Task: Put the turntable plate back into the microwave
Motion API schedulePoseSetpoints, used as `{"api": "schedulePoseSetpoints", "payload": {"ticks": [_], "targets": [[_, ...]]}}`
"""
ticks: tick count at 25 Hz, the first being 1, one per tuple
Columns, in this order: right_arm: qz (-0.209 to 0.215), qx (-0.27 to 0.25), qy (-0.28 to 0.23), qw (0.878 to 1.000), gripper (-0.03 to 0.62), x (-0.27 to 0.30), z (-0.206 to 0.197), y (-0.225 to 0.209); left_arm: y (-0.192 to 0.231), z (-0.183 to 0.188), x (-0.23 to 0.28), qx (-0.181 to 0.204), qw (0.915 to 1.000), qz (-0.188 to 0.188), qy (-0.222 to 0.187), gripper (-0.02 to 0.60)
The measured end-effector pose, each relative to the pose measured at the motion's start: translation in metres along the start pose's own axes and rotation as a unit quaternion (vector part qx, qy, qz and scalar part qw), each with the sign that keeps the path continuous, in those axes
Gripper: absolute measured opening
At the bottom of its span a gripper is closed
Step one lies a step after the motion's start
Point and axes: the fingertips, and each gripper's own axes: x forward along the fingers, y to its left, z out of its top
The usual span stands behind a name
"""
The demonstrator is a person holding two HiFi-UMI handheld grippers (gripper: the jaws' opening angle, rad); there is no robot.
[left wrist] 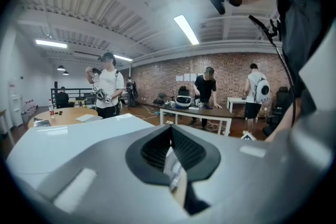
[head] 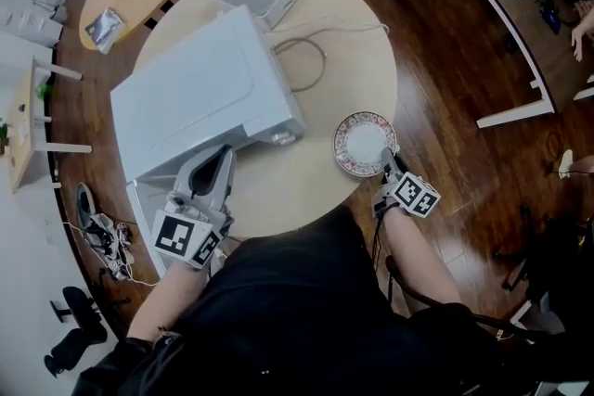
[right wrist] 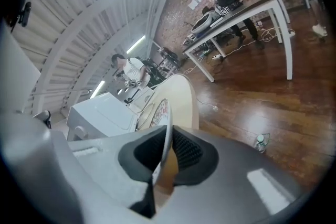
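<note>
Turntable plate (head: 362, 142) lies centre-right on the table (head: 278, 190), its near rim clamped by the right tool (head: 388, 160). Left tool (head: 221, 164) jaws are nearly together, apparently empty. Microwave (head: 200, 93) cavity hidden.

Seen from the head view, the microwave (head: 200, 93) hides its own cavity under its white top, and the right gripper (head: 391, 164) covers the turntable plate's (head: 360, 142) near rim.
</note>
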Motion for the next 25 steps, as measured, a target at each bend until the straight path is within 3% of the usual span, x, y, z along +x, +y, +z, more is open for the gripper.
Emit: {"api": "schedulePoseSetpoints", "payload": {"ticks": [11, 25], "targets": [[-0.013, 0.027, -0.023, 0.999, 0.02, -0.009, 0.009, 0.028, 0.028, -0.011, -0.047, -0.015, 0.9987, 0.04, -0.027, 0.003], [0.001, 0.124, -0.072, 0.99, 0.02, -0.022, 0.021, 0.055, 0.056, -0.018, -0.092, -0.03, 0.9949, 0.077, -0.057, 0.003]]}}
